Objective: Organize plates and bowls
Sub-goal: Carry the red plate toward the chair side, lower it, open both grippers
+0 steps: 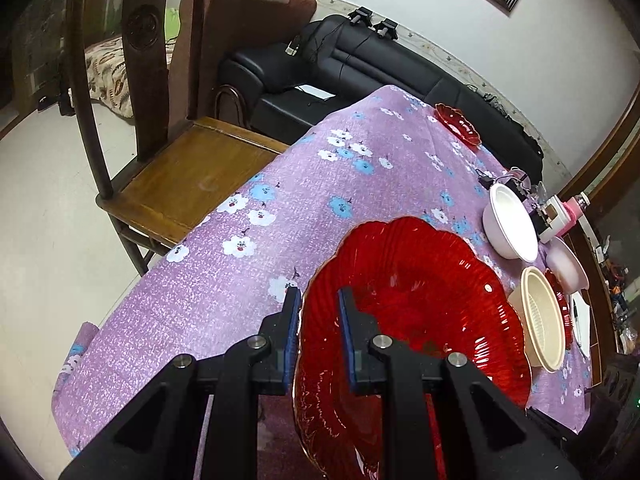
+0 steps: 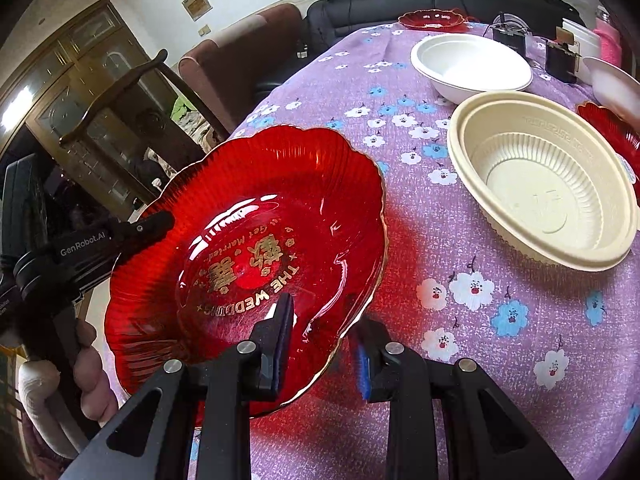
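A big red glass plate (image 1: pixel 420 300) with gold lettering (image 2: pixel 256 240) is held tilted above the purple flowered tablecloth (image 1: pixel 248 264). My left gripper (image 1: pixel 319 300) straddles its rim, one finger on each side, and also shows at the left of the right wrist view (image 2: pixel 120 236). My right gripper (image 2: pixel 325 316) straddles the near rim with its jaws set wider than the rim. A cream ribbed bowl (image 2: pixel 544 180) and a white bowl (image 2: pixel 472 66) stand on the cloth to the right.
A small red plate (image 2: pixel 432 19) sits at the far end of the table. Another red plate (image 2: pixel 616 132) lies under a white bowl (image 2: pixel 616 84) at the right. Black boxes (image 2: pixel 508 38) and a pink bottle (image 2: pixel 608 36) stand beyond. A wooden chair (image 1: pixel 180 176) is beside the table.
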Tool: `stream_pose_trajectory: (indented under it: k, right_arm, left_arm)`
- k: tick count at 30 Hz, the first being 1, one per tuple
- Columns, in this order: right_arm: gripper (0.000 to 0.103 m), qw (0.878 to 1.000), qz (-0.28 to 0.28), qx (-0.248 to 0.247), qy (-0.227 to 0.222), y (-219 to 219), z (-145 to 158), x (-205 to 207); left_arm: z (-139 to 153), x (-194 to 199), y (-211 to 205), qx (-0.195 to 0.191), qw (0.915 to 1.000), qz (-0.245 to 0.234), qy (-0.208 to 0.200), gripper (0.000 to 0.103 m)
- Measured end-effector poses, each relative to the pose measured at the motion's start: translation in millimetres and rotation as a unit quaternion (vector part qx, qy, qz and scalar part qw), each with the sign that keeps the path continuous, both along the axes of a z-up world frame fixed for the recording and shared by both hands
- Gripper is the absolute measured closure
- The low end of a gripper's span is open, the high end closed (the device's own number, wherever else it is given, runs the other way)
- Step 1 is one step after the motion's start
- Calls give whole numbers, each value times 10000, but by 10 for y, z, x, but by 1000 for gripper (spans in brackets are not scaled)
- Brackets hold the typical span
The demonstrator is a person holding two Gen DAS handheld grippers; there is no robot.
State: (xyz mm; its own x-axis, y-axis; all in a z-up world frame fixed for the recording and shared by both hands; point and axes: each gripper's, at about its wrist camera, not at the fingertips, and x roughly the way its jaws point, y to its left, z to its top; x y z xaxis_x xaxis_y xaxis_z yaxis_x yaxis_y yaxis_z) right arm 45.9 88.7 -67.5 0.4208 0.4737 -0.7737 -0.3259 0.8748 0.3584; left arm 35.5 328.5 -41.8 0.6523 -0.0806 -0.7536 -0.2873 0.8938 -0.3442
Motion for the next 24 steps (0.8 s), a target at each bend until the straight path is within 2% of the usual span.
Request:
stream_pose_trajectory:
  k: [10,13,16,17,18,20,24]
  right_arm:
    - [72,9998,78,-187,-93,120,-48,22]
    - [72,9998,43,-160,-108,108,-41,14]
    - [64,9999,37,-83,-142,76,-19,-10]
    - [59,9998,43,-71,-169,65,-5,-17]
    - [56,9997,56,-67,-210,59,16,-37]
    - [49,9994,76,-73,-336,37,68,-86]
    - [45,9985,66,-18,-538,-53,165,-186]
  left_arm:
    - [-85,54,92,31,9998,168,134,85]
    - [-35,8,94,56,9997,247,60,84]
    - [73,-71,75,93,9995,289,-65,68]
    - [118,-109,74,109,9993,335,-118,57]
    - [161,-147,70,133,9990,385,-181,52]
    - [259,-228,52,225,9982,461,-316,51]
    - [404,-367,-4,290,9970,551,-458,35]
